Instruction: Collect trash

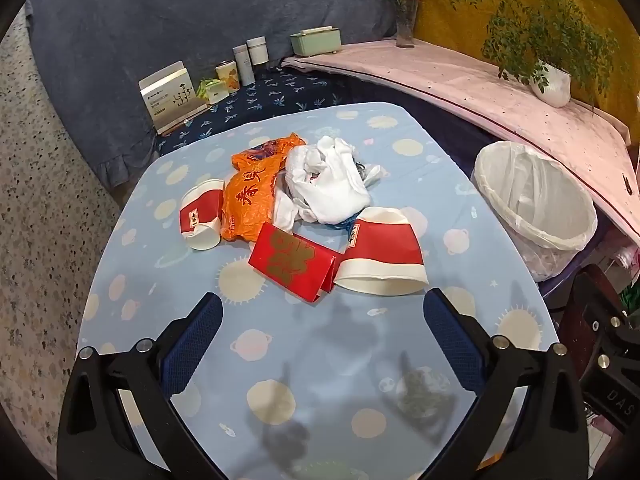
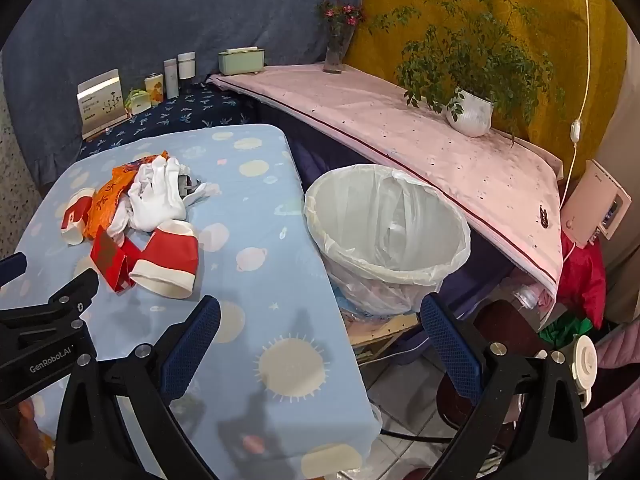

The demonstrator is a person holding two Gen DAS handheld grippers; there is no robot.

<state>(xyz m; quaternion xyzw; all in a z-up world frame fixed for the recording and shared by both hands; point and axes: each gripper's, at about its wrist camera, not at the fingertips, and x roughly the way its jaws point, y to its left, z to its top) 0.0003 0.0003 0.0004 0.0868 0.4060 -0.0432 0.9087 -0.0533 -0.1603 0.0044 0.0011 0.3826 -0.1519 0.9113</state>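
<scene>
Both of our tools hover above the blue worktop [image 1: 320, 360]: the left hand-held gripper [image 1: 322, 334] is spread wide, holding nothing, and the right hand-held gripper [image 2: 320, 336] is spread likewise. At twelve o'clock from the left one we see the trash heap: red envelope [image 1: 294, 262], flattened paper cup [image 1: 382, 254], orange bag [image 1: 250, 196], white gloves [image 1: 332, 186], smaller paper cup [image 1: 201, 216]. Off the worktop's edge, at two o'clock, stands the lined bin [image 1: 536, 208].
</scene>
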